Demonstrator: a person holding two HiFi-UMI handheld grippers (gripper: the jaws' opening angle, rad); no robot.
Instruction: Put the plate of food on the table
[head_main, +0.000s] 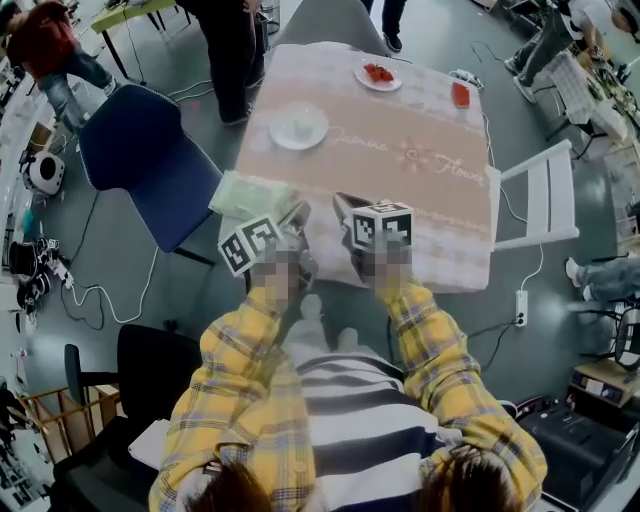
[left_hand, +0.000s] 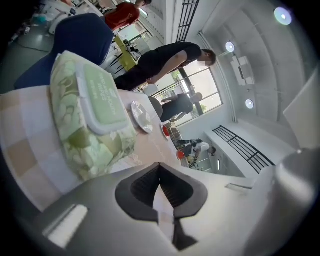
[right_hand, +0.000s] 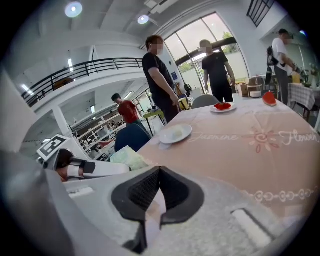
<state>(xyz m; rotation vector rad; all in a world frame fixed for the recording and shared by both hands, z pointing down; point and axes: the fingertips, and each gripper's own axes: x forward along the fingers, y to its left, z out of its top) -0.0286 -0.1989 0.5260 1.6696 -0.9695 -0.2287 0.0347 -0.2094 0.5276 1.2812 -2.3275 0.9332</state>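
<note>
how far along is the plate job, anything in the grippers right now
Done, it seems: a white plate of pale food and a plate of red food both sit on the table. In hand: nothing; the left gripper and right gripper are shut and empty over the near edge. Left: no plate off the table is visible.

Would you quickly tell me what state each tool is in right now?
Left tool: closed, holding nothing.
Right tool: closed, holding nothing.
</note>
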